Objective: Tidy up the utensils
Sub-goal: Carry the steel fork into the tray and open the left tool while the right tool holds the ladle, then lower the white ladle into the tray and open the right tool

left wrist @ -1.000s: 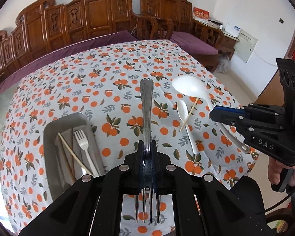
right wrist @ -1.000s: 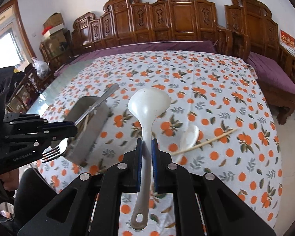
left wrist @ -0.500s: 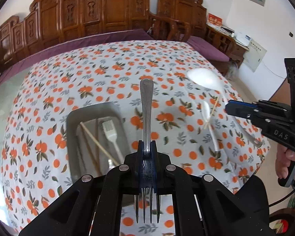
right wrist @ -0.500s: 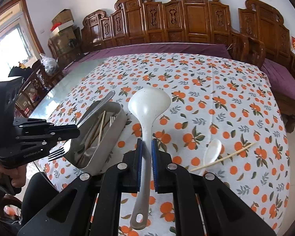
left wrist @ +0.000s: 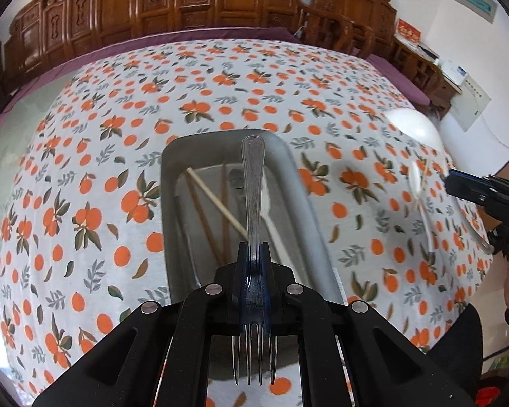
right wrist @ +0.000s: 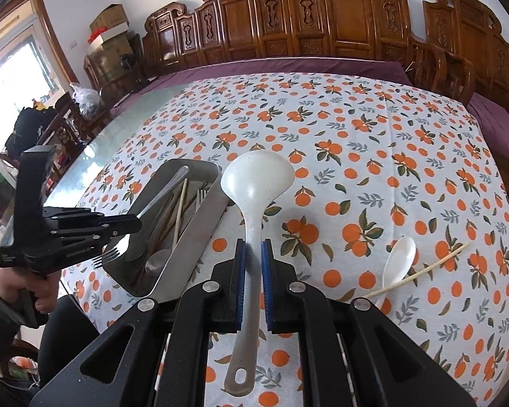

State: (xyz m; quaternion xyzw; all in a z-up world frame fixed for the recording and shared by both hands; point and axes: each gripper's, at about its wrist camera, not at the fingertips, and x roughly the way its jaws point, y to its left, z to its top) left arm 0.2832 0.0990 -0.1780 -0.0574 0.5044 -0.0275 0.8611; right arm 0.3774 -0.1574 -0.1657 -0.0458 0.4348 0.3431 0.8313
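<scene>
Holding the fork [left wrist: 253, 203] over the tray [left wrist: 302, 203], your left gripper [left wrist: 253, 264] has its jaws shut on the neck, tines pointing back at the camera and handle running out along the tray's length; that lines it up, I judge, to drop in beside what already lies there. Inside the tray you have three or four chopsticks [right wrist: 179, 210], hard to separate where they overlap, one fork [right wrist: 202, 196] and what looks like a spoon bowl near the front, though glare leaves that unsure. Moving right, your right gripper [right wrist: 253, 254] carries the ladle [right wrist: 257, 183]; the blue pads sit either side of the shaft with a thin gap showing, so I cannot tell how firmly they bite; the bowl hangs just beside the tray's far corner, probably waiting its turn. Further right, on the tablecloth [right wrist: 356, 118], one white spoon [right wrist: 397, 257] and one chopstick [right wrist: 420, 271] lie crossed and touching, not yet collected; that makes two forks, one ladle, one loose spoon.
</scene>
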